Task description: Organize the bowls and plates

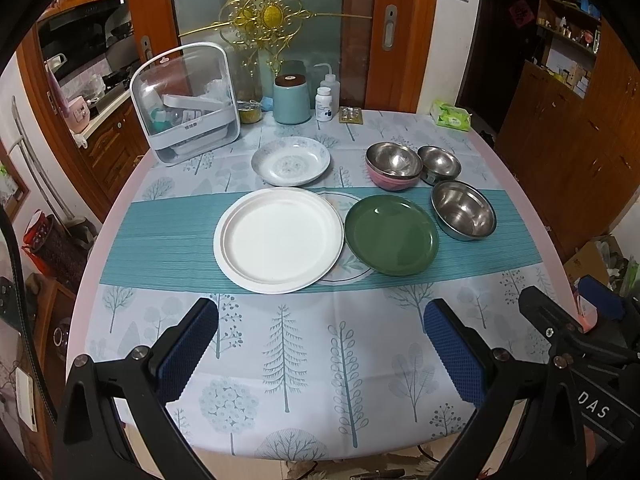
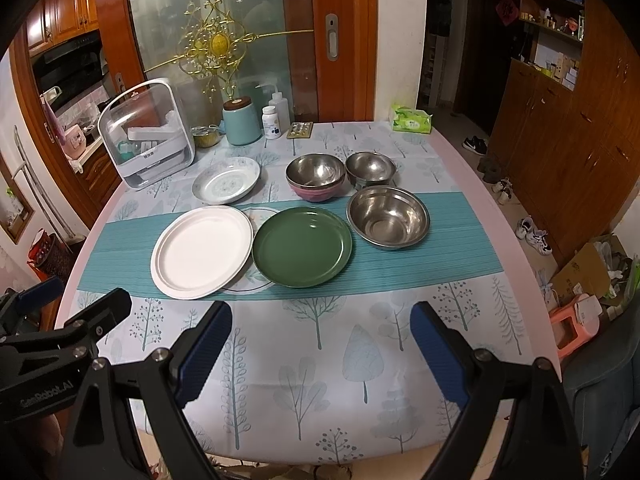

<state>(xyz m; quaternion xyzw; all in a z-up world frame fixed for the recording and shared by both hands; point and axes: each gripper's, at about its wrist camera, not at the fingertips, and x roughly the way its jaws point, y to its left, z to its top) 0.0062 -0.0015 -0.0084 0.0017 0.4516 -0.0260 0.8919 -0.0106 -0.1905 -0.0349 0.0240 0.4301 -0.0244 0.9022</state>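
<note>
Both the left tongs (image 1: 320,344) and the right tongs (image 2: 320,344) are spread wide, holding nothing, above the near edge of the table (image 1: 532,216). Well ahead of them lie the white plate (image 1: 279,240), the green plate (image 1: 391,234) and steel bowls (image 1: 463,210).

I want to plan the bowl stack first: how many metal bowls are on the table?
3, possibly more. One sits nested in a pink bowl behind the green plate, a smaller one is to its right, and the largest is right of the green plate. Another could hide under the nested one.
</note>
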